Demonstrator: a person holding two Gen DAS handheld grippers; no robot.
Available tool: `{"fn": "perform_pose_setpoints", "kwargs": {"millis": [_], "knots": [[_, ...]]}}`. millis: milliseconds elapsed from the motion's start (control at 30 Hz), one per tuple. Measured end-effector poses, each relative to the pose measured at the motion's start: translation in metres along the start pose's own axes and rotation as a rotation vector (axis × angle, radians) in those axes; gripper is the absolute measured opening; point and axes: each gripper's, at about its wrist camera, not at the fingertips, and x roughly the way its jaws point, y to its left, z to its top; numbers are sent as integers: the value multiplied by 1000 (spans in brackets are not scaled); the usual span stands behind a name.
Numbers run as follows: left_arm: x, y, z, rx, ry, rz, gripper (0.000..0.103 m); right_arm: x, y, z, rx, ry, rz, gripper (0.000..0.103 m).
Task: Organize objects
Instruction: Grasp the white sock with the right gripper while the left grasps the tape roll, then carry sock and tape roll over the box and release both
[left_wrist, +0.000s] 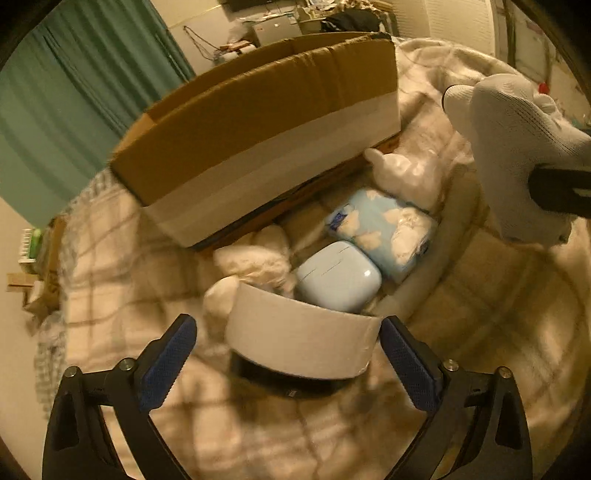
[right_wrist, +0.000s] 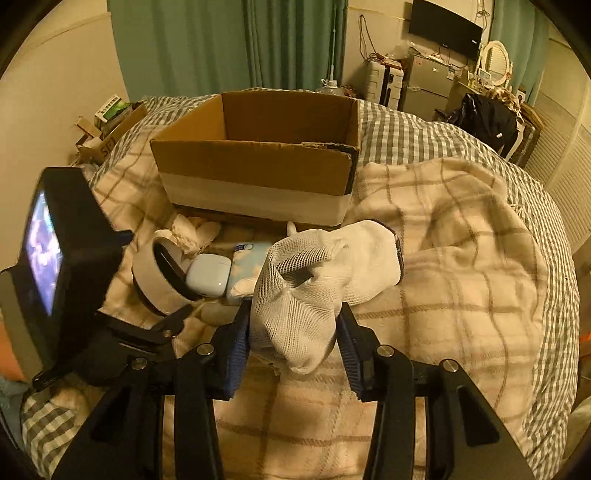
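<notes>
Currently the right hand-held gripper (right_wrist: 293, 338) pinches a white mesh sock (right_wrist: 317, 280) between its blue pads; the sock bulges upward from the jaws and hangs over the plaid blanket (right_wrist: 461, 295) on the bed. In the left wrist view the same sock (left_wrist: 513, 147) appears at upper right, clear of the bedding.

The left hand-held gripper (left_wrist: 288, 363) stands with jaws spread wide on either side of a roll of white tape (left_wrist: 301, 339). The right-hand pad lies at the roll's edge; the left-hand pad stands apart from it. Whether any pad presses on the roll cannot be told.

Just behind the tape roll lies a pale blue rounded case (left_wrist: 338, 275), touching a light blue packet with a white cloud print (left_wrist: 384, 225). White crumpled cloth items (left_wrist: 255, 258) lie beside these. All rest on the blanket in front of an open cardboard box (right_wrist: 258, 162), which sits on the bed with a white band along its lower wall. Nothing can be made out inside the box from the right wrist view.
</notes>
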Motion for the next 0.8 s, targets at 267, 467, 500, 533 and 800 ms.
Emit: {"fn": "perform_pose_setpoints", "kwargs": {"millis": [267, 467, 500, 533, 800], "knots": [[-29, 13, -11, -100, -78, -49, 86, -6, -3, 2, 11, -13, -24, 43], [-90, 41, -7, -244, -235, -90, 86, -34, 2, 5, 3, -70, -15, 43], [-98, 43, -1, -244, -245, -82, 86, -40, 3, 6, -1, -82, -15, 43], [-104, 42, 4, -240, -250, -65, 86, -47, 4, 8, -6, -96, -17, 43], [-149, 69, 22, -330, -284, -35, 86, -116, 4, 43, -31, -240, 12, 43]]}}
